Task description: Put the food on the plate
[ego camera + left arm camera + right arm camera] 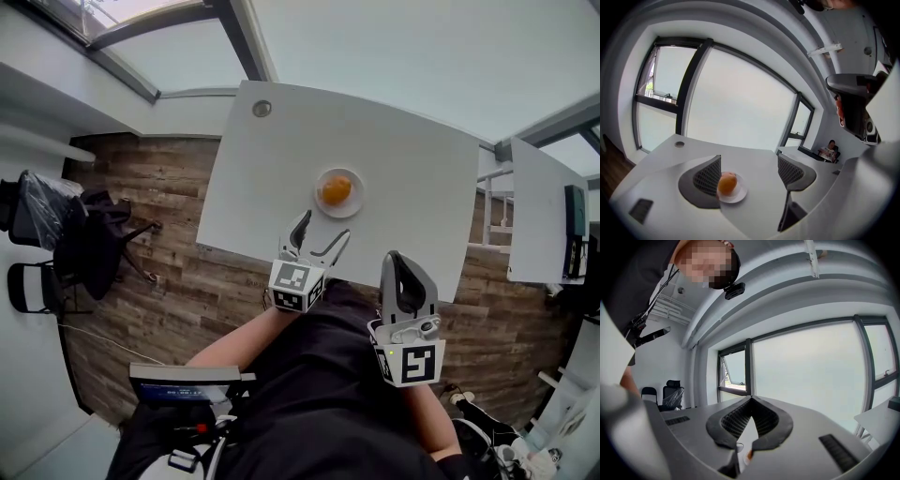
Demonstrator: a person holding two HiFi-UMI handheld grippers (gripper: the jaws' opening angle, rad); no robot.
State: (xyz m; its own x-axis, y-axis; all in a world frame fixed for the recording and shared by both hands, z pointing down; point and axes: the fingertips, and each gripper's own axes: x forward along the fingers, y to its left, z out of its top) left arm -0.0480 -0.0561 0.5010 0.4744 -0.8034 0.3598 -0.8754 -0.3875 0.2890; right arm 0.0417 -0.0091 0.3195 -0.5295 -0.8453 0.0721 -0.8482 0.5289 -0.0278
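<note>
Orange food (337, 190) sits on the plate (355, 205) near the surface's (412, 159) near edge. Left tool (324, 228) gapes wide, empty; right tool (398, 259) closed, empty. Best back away without nudging the plate.

left claw (323, 228): jaws wide apart, empty | right claw (401, 262): jaw tips together, empty

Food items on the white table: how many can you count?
1. A round orange food item sits on the small white round plate, near the white table's front edge. Nothing seems hidden.
</note>
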